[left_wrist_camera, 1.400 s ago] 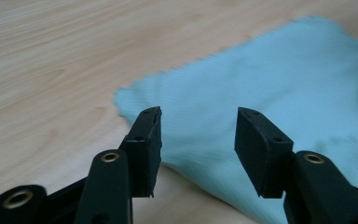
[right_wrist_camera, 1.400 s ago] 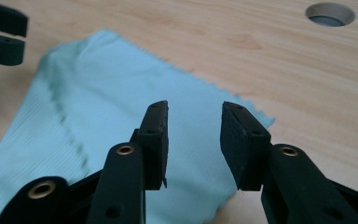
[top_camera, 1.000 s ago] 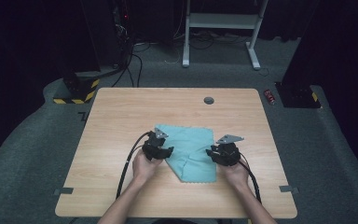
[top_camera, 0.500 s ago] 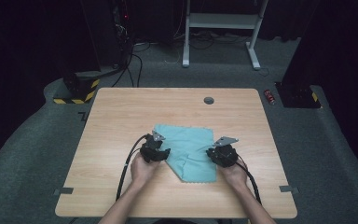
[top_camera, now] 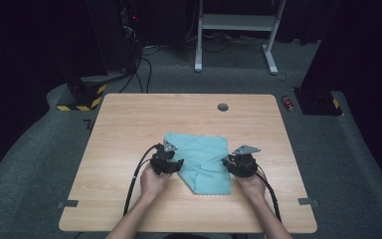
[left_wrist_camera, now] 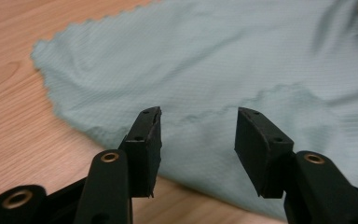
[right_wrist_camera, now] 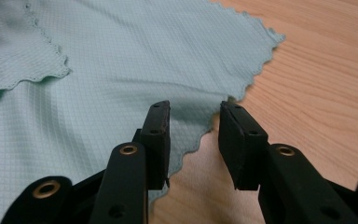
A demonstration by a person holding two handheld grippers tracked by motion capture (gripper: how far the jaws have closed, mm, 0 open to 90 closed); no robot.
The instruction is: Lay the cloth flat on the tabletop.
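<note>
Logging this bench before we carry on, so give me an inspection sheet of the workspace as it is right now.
Surface: wooden table, round grommet near far edge.
Job's things: teal cloth, flat, one corner folded over.
Clutter: nothing seen.
Grippers: left gripper open over the cloth; right gripper open at the cloth's scalloped edge.
Cables: one black cable trails from each gripper toward the person.
Surroundings: grey carpet, white desk frame, dark equipment, floor wires.

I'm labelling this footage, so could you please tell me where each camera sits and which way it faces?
High view: above the person's side, looking forward and down on the table; forearms, left gripper, right gripper.
Left gripper view: on that gripper, along its open jaws at the teal cloth.
Right gripper view: likewise, over the cloth's scalloped edge.
All share the cloth.
</note>
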